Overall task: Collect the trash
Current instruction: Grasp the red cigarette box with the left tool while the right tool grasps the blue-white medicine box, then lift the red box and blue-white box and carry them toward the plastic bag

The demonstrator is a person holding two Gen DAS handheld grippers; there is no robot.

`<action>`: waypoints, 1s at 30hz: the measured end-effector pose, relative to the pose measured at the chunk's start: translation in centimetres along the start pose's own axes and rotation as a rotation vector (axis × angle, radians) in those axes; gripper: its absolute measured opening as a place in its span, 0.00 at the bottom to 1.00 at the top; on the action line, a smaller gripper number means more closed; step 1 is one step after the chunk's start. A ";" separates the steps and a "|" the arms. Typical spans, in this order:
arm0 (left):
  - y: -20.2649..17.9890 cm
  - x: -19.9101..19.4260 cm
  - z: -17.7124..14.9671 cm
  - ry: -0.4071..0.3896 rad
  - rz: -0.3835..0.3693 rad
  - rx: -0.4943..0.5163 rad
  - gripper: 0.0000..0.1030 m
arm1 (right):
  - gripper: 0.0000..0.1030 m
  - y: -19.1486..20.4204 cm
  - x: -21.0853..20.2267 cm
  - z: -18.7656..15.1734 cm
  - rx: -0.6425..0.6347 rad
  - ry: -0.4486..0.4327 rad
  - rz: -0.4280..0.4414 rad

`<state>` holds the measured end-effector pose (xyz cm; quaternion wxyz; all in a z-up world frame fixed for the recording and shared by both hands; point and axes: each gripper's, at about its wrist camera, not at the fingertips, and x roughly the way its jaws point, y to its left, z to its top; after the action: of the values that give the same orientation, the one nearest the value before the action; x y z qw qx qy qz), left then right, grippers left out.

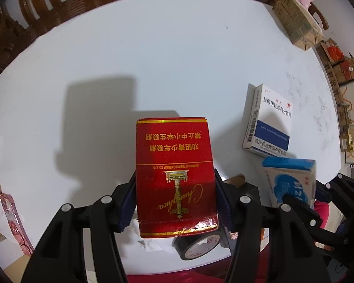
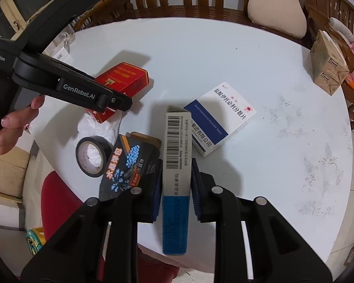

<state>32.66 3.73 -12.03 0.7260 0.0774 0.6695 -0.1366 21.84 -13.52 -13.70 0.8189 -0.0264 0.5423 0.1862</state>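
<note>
At frame bottom, the left gripper point(image 1: 175, 200) clamps a red cigarette pack point(image 1: 174, 174) and the right gripper point(image 2: 175, 188) a slim blue-and-white box point(image 2: 175, 188), above a white table point(image 2: 247, 70) where a white-and-blue medicine box point(image 2: 220, 120) lies mid-frame.
</note>
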 end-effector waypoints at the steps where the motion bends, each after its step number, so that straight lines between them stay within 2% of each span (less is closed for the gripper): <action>1: 0.1 -0.3 -0.2 -0.009 0.001 -0.001 0.54 | 0.21 0.0 -0.4 0.0 0.000 -0.007 -0.001; 5: 0.1 -2.1 -1.8 -0.054 0.017 -0.014 0.54 | 0.21 0.0 -2.5 0.1 0.000 -0.054 -0.024; 11: -0.4 -7.3 -3.0 -0.149 0.045 0.009 0.54 | 0.21 0.1 -7.4 0.5 -0.002 -0.157 -0.070; 16: -1.6 -11.2 -6.0 -0.227 0.064 0.042 0.54 | 0.21 0.9 -12.0 0.5 -0.011 -0.254 -0.102; 21: -4.6 -14.3 -9.3 -0.311 0.077 0.089 0.54 | 0.21 2.8 -16.2 -1.2 -0.052 -0.327 -0.131; 25: -6.5 -15.5 -11.6 -0.332 0.031 0.113 0.54 | 0.21 4.6 -18.8 -3.1 -0.098 -0.360 -0.147; 28: -7.8 -16.1 -13.4 -0.362 0.058 0.132 0.54 | 0.21 5.8 -20.4 -4.7 -0.113 -0.381 -0.150; 30: -8.4 -16.2 -14.7 -0.370 0.045 0.139 0.54 | 0.21 6.3 -21.3 -5.7 -0.119 -0.396 -0.157</action>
<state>15.07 1.58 3.33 0.8325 0.1157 0.5117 -0.1783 7.44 -14.99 4.12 0.9183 -0.0796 0.3555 0.1552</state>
